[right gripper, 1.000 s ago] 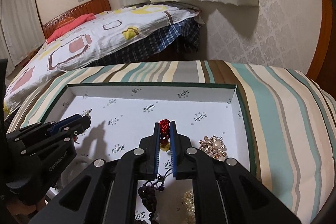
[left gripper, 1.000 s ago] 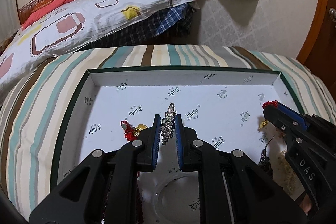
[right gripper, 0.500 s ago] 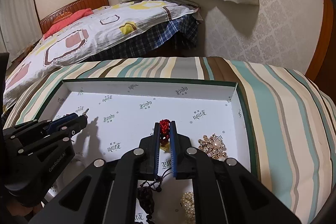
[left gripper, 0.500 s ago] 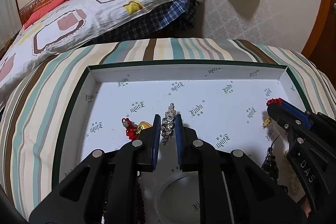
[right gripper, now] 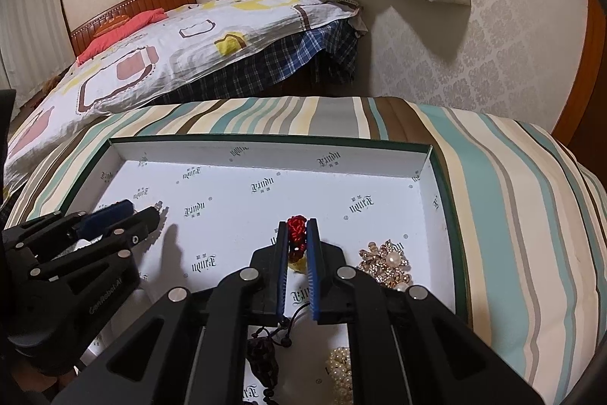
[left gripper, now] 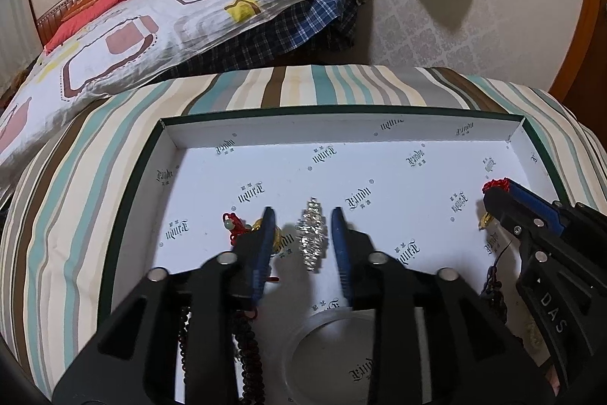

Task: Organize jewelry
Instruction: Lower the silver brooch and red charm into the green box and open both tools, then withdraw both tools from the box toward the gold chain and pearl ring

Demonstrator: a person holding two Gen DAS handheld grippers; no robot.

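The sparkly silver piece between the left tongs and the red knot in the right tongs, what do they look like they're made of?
The silver piece looks like pale metal set with clear stones: many small glinting facets, though glass or plastic stones can't be ruled out. The red knot looks like braided cord, matte, with visible woven strands. The box beneath seems printed white cardboard.

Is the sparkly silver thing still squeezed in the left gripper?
No, the left gripper has just opened; the silver brooch lies free between its fingers.

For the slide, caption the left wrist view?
Left gripper, jaws just opening, straddles silver rhinestone brooch lying in white-lined box.
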